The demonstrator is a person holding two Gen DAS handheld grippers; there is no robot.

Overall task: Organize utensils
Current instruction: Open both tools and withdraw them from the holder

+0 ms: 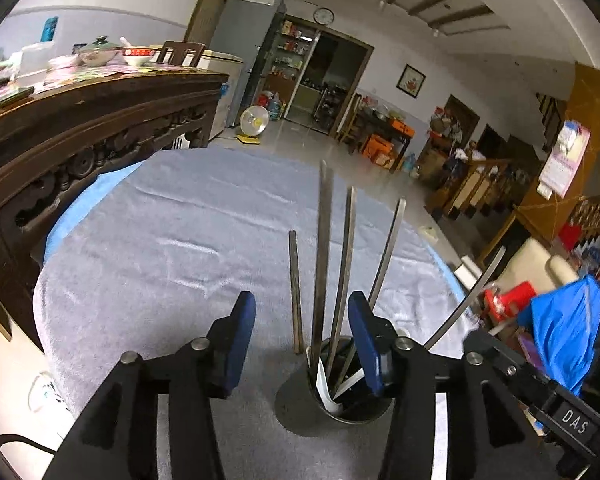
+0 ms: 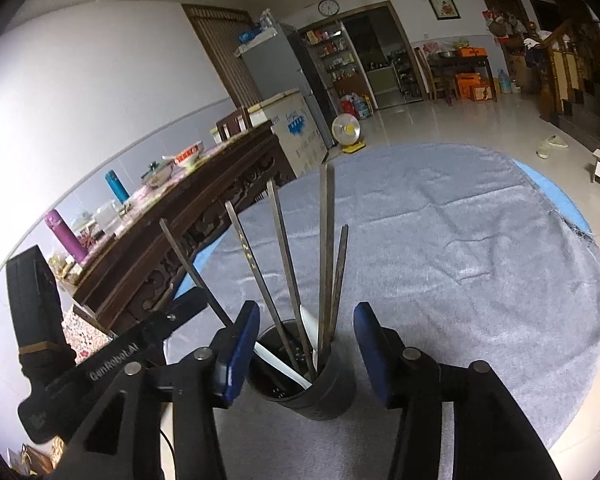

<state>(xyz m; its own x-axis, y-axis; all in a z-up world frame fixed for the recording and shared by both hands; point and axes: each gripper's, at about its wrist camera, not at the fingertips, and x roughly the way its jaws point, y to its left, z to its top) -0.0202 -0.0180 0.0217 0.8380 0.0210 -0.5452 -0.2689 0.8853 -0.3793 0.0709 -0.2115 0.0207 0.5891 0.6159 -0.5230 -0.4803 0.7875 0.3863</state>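
A carved dark sideboard (image 1: 80, 128) runs along the left, loaded with bowls (image 1: 138, 55) and bottles (image 2: 66, 240). Beside it the round bench (image 1: 172, 248), covered in a grey cloth over a blue one, carries the task's things.

The left gripper (image 1: 302, 334) hangs over the bench with its blue pads parted about halfway and nothing between them; one loose chopstick (image 1: 296, 292) lies flat on the cloth in the gap ahead, just left of the holder. The black holder (image 1: 352, 404) stands upright near the bench's near edge, right by the left gripper's right finger. From it rise several long chopsticks (image 1: 324, 248), fanned out, with white spoons (image 1: 326, 384) tucked in among them.

In the right wrist view the right gripper (image 2: 306, 344) is also about half open and empty, its pads standing either side of the holder (image 2: 320, 392) without touching it. The left gripper's black body shows at that view's left edge.
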